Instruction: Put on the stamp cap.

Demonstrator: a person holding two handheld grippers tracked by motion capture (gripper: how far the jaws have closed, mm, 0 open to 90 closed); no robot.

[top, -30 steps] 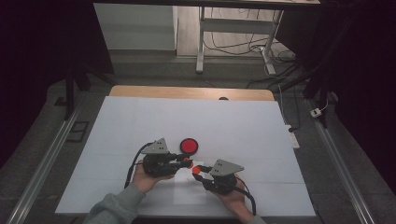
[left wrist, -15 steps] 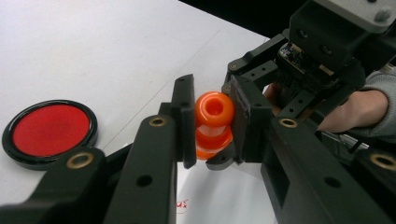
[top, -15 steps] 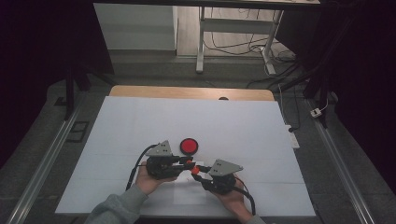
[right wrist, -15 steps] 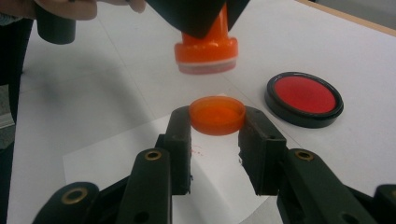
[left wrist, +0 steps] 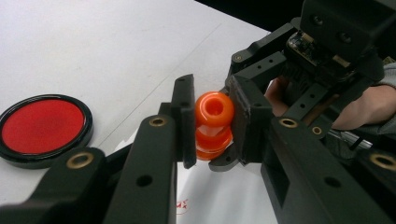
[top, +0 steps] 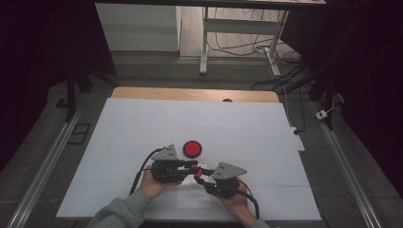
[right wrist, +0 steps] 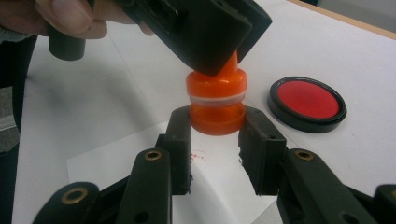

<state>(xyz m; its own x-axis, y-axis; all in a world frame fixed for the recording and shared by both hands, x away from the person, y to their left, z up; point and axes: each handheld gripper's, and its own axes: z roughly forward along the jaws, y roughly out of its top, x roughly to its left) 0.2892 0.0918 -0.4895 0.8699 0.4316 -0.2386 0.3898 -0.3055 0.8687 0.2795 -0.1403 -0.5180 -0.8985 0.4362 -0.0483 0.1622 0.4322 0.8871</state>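
Observation:
A small orange stamp (left wrist: 214,109) is held between both grippers just above a white paper sheet (right wrist: 140,154). My left gripper (left wrist: 212,116) is shut on its rounded top knob. My right gripper (right wrist: 218,126) is shut on its lower body (right wrist: 217,116), with a pale seam between the two orange parts. In the high view the left gripper (top: 192,165) and the right gripper (top: 202,179) meet tip to tip near the table's front, the orange stamp (top: 197,172) between them. A round red ink pad (top: 192,148) with a black rim lies just behind them.
The white table cover (top: 237,128) stretches wide around the hands. Faint red marks (right wrist: 198,156) dot the paper sheet under the stamp. The red ink pad (right wrist: 307,103) lies close to the right gripper's right jaw. A wooden edge (top: 190,93) runs along the far side.
The left gripper has edged slightly to the right, closer to the right gripper. The right gripper has kept still, and both grips are unchanged.

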